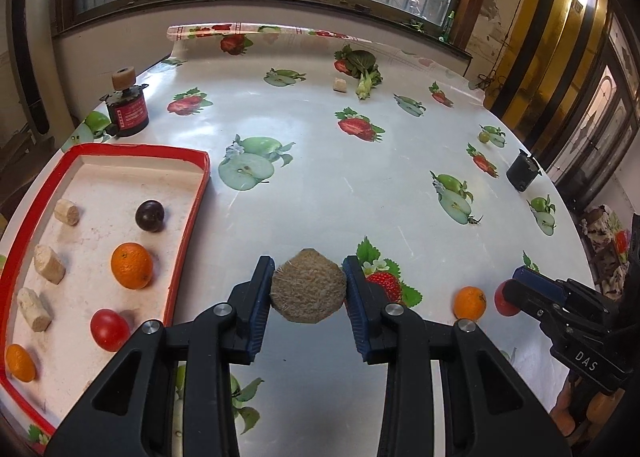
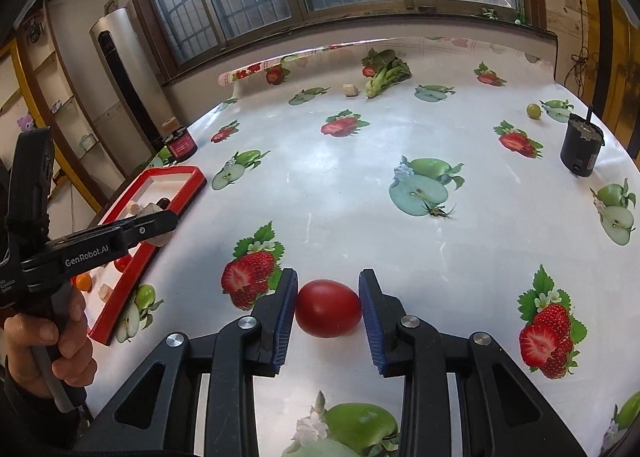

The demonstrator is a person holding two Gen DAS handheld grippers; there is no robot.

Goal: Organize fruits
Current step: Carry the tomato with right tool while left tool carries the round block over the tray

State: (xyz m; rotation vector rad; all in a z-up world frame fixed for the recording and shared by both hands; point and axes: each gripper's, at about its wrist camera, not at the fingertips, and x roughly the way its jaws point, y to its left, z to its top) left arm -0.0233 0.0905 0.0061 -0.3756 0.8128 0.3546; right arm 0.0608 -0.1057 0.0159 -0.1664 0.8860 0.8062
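Observation:
My left gripper (image 1: 308, 263) is shut on a round, brown, fuzzy fruit (image 1: 307, 291), held over the fruit-print tablecloth just right of the red-rimmed tray (image 1: 188, 217). In the tray lie a dark plum (image 1: 149, 215), an orange (image 1: 131, 265), a red tomato (image 1: 109, 329), a second orange (image 1: 20, 363) and three pale cork-like pieces (image 1: 49, 263). My right gripper (image 2: 328, 277) is shut on a red tomato (image 2: 328, 313). A small orange (image 1: 470, 302) sits on the cloth beside that gripper (image 1: 516, 289). In the right wrist view the left gripper (image 2: 166, 223) hangs by the tray (image 2: 192, 185).
A black cylinder (image 2: 582, 149) stands near the table's right edge, with a green grape (image 2: 533, 111) behind it. Leafy greens (image 1: 362, 69) and a small pale block (image 1: 340, 84) lie at the far side. A red-labelled black can (image 1: 128, 113) stands behind the tray.

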